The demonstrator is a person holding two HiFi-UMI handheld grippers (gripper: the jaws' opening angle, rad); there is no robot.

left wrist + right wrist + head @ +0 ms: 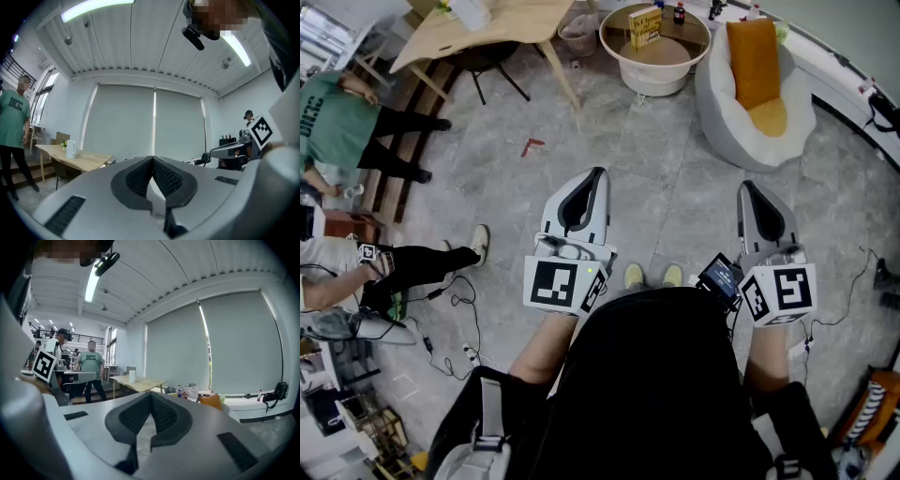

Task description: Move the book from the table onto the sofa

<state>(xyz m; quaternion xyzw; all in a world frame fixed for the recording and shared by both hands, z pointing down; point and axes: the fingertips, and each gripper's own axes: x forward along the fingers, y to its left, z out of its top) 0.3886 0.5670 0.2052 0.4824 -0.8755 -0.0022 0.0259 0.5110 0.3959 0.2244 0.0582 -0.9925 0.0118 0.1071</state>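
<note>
A yellow book [645, 26] stands upright on the round white table [623, 58] at the far end of the room. To its right sits the white beanbag sofa [733, 122] with an orange cushion [754, 58]. My left gripper [596, 172] is held level over the grey floor, well short of the table, jaws shut and empty. My right gripper [746, 187] hangs beside it, tilted slightly down, also shut with nothing in it. In the left gripper view the left gripper [153, 158] has its pads meeting at the tip. The right gripper [150, 394] looks the same in its own view.
A wooden table [487, 28] with a dark chair [492, 66] stands at far left. A person in a green shirt [337, 127] stands by wooden steps, another sits at the left edge [356, 277]. Cables [455, 319] trail on the floor. A red scrap [532, 145] lies ahead.
</note>
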